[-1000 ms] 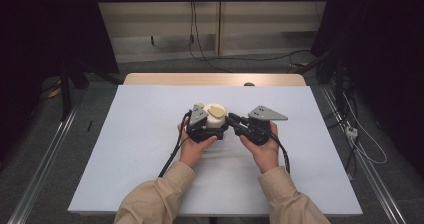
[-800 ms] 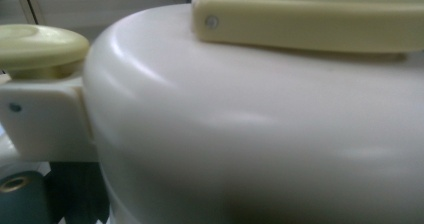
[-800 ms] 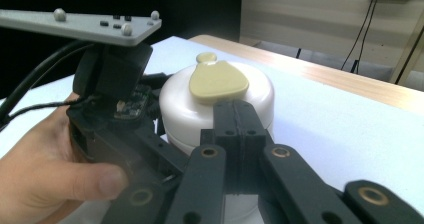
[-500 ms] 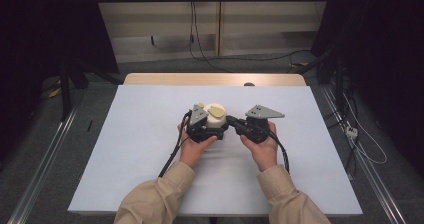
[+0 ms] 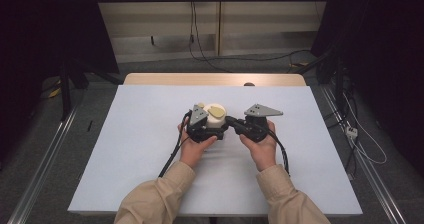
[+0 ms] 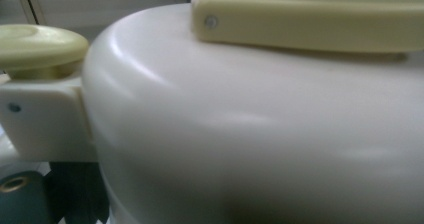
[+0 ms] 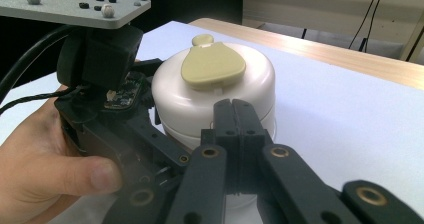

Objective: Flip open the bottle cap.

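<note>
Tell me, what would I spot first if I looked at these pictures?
First you'd spot the round white container with a yellowish flap on its lid, in the middle of the pale blue table. Two hands meet around it: the left tool sits tight against its side, and the right tool, jaws shut together, points its tip at the container's wall. Around the table, the room is dark.

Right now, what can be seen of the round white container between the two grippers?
The white container is a squat, round, glossy plastic tub standing upright on the pale blue table cover, near its middle. A yellowish teardrop-shaped flap lies flat on its domed lid, and a round yellowish knob sits on a side bracket. A seam runs around its side. The left gripper is against its left side; the right gripper, jaws shut together, has its tips at its front wall.
</note>
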Demonstrator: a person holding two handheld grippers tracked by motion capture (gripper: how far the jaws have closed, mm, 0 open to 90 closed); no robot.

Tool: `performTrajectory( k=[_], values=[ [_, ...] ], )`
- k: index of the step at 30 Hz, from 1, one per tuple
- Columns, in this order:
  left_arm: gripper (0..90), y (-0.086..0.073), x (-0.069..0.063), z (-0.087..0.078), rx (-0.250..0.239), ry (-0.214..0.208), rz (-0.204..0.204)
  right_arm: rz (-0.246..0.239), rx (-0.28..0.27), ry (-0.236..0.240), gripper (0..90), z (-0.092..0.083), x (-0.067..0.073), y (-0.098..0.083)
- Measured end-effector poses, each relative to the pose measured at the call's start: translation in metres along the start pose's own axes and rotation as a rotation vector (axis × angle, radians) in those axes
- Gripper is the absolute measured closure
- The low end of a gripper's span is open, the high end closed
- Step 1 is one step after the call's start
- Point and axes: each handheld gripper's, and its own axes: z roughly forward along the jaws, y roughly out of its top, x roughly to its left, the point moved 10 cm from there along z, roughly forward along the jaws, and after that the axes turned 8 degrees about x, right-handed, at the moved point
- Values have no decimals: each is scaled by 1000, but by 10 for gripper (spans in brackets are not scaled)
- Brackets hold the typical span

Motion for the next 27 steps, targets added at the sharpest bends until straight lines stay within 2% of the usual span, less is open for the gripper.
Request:
performTrajectory(
  k=[19, 27],
  values=[
    [57, 0, 0, 0, 2, 2, 5, -36, 44, -9, 900, 1, 4, 7],
    [56, 0, 0, 0, 2, 1, 0, -36, 36, 3, 900, 0, 6, 11]
  ],
)
